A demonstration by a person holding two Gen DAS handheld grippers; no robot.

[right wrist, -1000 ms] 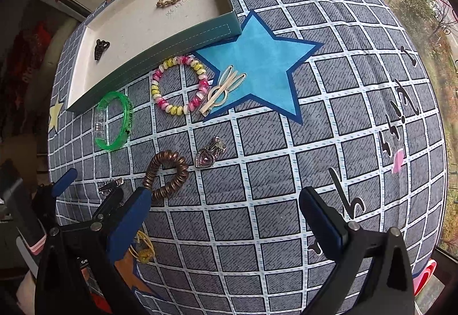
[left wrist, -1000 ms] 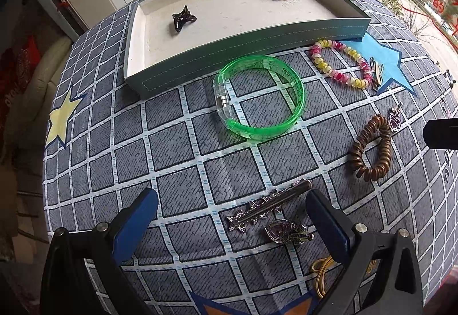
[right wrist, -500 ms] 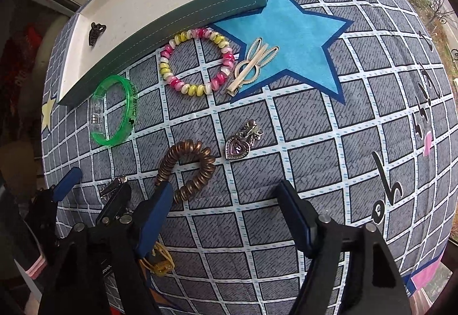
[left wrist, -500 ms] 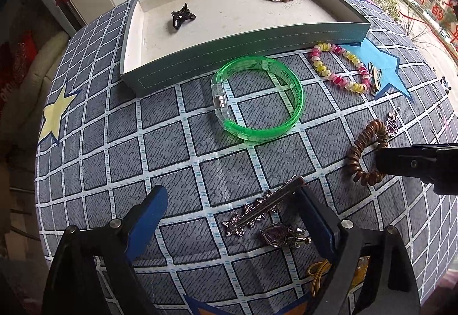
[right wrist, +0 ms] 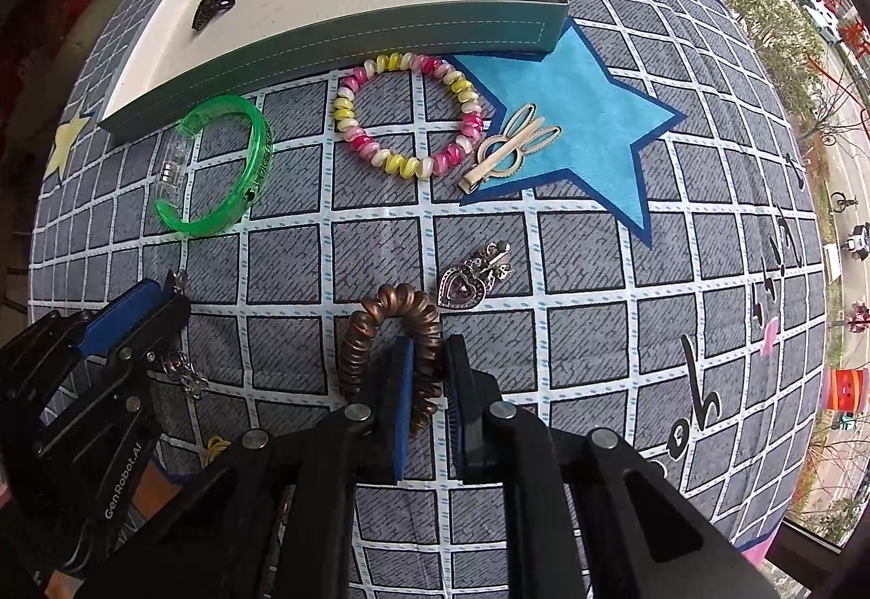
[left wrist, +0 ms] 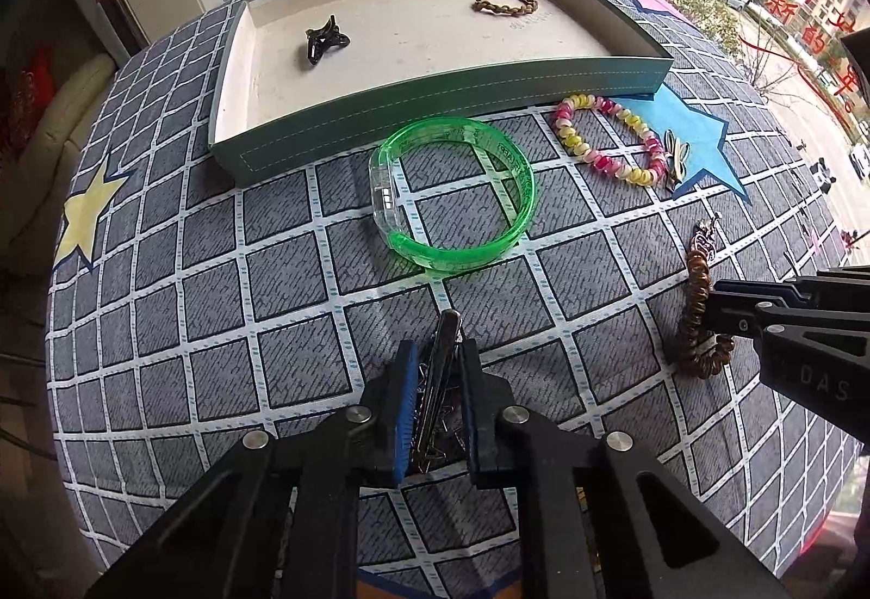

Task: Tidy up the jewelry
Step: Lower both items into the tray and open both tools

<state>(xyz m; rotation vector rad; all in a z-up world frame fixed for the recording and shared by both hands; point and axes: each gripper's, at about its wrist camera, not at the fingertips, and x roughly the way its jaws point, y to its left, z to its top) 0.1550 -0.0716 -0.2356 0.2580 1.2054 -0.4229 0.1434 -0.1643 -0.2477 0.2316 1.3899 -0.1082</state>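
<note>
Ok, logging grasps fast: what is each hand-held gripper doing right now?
Left hand-held gripper: just closed on the silver hair clip.
Right hand-held gripper: just closed on the brown spiral hair tie.

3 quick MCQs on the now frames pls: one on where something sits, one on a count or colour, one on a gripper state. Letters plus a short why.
1. Where is the green bangle?
A. inside the tray
B. on the cloth, just in front of the tray's near wall
C. between the left gripper's fingers

2. How many pieces lie inside the tray?
A. none
B. two
C. four

3. What is the right gripper doing?
A. closed on the brown spiral hair tie
B. wide open above the blue star
C. closed on the heart pendant

Answers:
1 B: the bangle lies on the checked cloth beside the tray wall.
2 B: only the black claw clip and the brown chain bracelet are inside.
3 A: its jaws have just been closing, and the brown spiral hair tie is pinched between the pads.
</note>
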